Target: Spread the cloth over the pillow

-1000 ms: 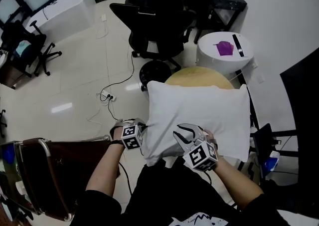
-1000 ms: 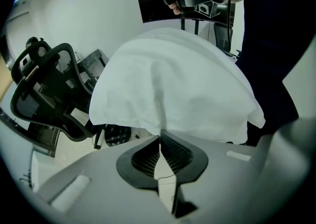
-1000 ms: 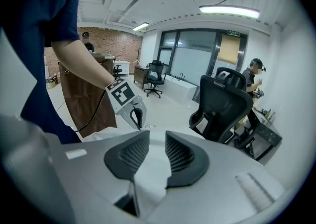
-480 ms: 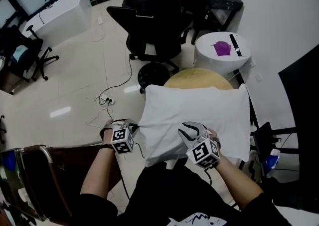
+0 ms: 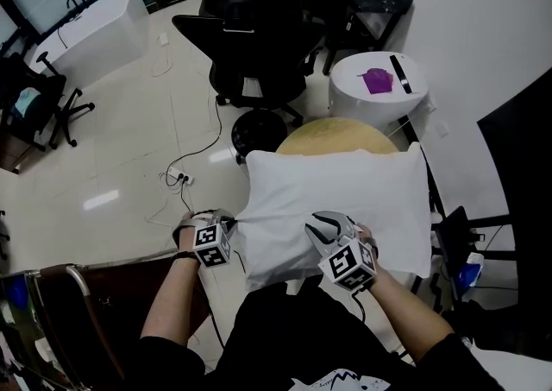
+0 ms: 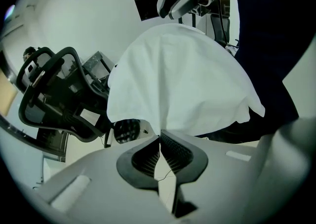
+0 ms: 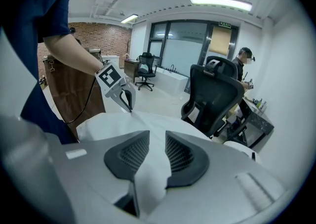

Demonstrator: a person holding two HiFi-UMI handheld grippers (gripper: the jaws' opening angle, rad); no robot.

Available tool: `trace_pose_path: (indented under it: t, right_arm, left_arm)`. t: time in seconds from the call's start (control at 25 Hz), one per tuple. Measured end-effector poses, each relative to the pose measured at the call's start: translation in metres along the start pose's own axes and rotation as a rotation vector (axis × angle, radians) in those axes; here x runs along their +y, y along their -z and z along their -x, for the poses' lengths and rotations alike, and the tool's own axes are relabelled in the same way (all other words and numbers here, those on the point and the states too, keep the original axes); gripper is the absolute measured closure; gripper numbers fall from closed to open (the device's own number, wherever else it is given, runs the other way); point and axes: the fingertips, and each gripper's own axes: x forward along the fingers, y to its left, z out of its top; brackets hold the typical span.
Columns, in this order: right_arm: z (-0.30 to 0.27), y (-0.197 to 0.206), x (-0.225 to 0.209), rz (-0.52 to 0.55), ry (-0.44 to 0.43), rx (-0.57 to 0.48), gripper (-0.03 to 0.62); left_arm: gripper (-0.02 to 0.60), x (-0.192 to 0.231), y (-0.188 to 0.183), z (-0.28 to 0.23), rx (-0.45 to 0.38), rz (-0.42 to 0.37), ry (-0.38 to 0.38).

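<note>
cloth (image 5: 345,195), white, lies draped across the pillow, which shows only as a plump oblong under it. the bundle rests on a round tan table (image 5: 341,130) and overhangs its near edge and both sides. the left gripper (image 5: 235,225) stands at the cloth's near left corner with its jaws pressed together on a pinch of the hem, the fabric drawn out to a point there. the right gripper (image 5: 323,232) sits at the near edge, towards the middle. its jaws are half apart and clamped on a thick fold of white fabric that fills the gap between them; whether pillow is inside that fold i cannot tell. beyond the table's far edge stands a black office chair (image 5: 254,40), and to the far right a white drum table (image 5: 379,109) bearing a purple scrap (image 5: 378,80).
</note>
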Motion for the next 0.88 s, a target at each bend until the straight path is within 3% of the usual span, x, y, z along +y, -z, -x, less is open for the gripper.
trace_pose_path:
  t: [0.24, 0.52, 0.68, 0.88]
  right_arm:
    - [-0.001, 0.003, -0.002, -0.015, -0.002, 0.006, 0.480]
    - [-0.001, -0.002, -0.009, -0.025, 0.010, -0.004, 0.480]
    - [-0.003, -0.004, -0.013, -0.029, 0.017, -0.007, 0.480]
    - [-0.008, -0.008, -0.018, -0.031, 0.017, -0.008, 0.480]
  left_arm:
    - [0.581, -0.009, -0.007, -0.023, 0.004, 0.002, 0.058]
    - [0.563, -0.003, -0.001, -0.017, 0.011, 0.028, 0.125]
    - [0.555, 0.020, 0.014, -0.010, 0.048, 0.025, 0.096]
    - [0.530, 0.059, 0.003, -0.009, 0.013, 0.044, 0.064]
